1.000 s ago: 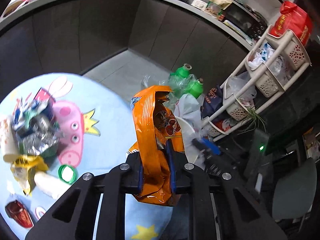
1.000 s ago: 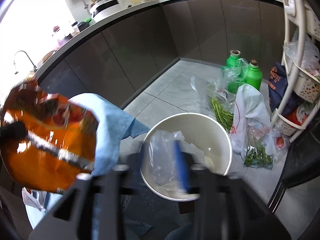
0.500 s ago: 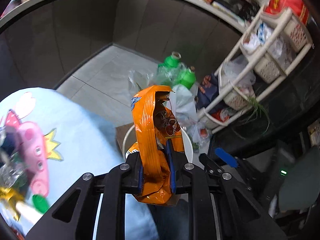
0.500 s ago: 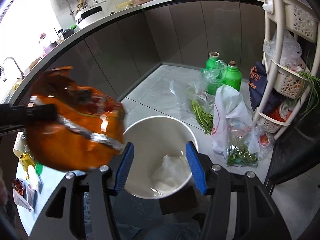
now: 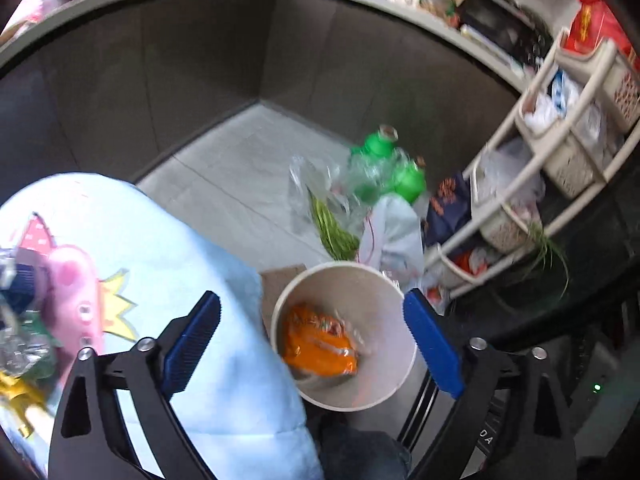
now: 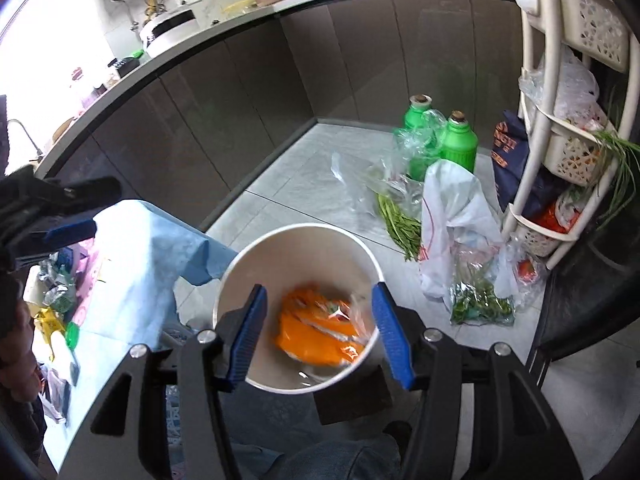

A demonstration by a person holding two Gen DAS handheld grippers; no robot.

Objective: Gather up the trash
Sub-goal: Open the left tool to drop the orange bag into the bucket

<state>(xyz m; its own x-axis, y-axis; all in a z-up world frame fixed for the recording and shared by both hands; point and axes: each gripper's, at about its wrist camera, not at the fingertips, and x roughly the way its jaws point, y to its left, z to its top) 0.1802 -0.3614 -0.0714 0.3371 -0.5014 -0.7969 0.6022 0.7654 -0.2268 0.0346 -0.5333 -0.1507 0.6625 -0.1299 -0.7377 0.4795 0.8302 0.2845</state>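
An orange snack bag (image 5: 320, 346) (image 6: 316, 332) lies inside the white bin (image 5: 376, 276) (image 6: 280, 240) on the floor, on top of a clear plastic wrapper. My left gripper (image 5: 312, 344) hangs above the bin, its jaws opening wide with nothing between them. In the right wrist view its blue pad (image 6: 72, 230) shows at the left edge. My right gripper (image 6: 318, 336) also hovers over the bin, jaws opening, empty. More wrappers (image 5: 24, 344) lie on the blue cartoon tablecloth (image 5: 180, 264) at the left.
Green bottles (image 6: 460, 140), plastic bags (image 6: 452, 216) and greens (image 6: 400, 224) crowd the floor behind the bin. A white basket rack (image 6: 576, 152) stands at the right. Dark cabinets (image 6: 240, 92) curve around the back. A person's knee (image 6: 320, 460) shows below the bin.
The left gripper swung from over the table to above the bin, opened, and the orange bag dropped into the bin. The right gripper widened a little over the bin.
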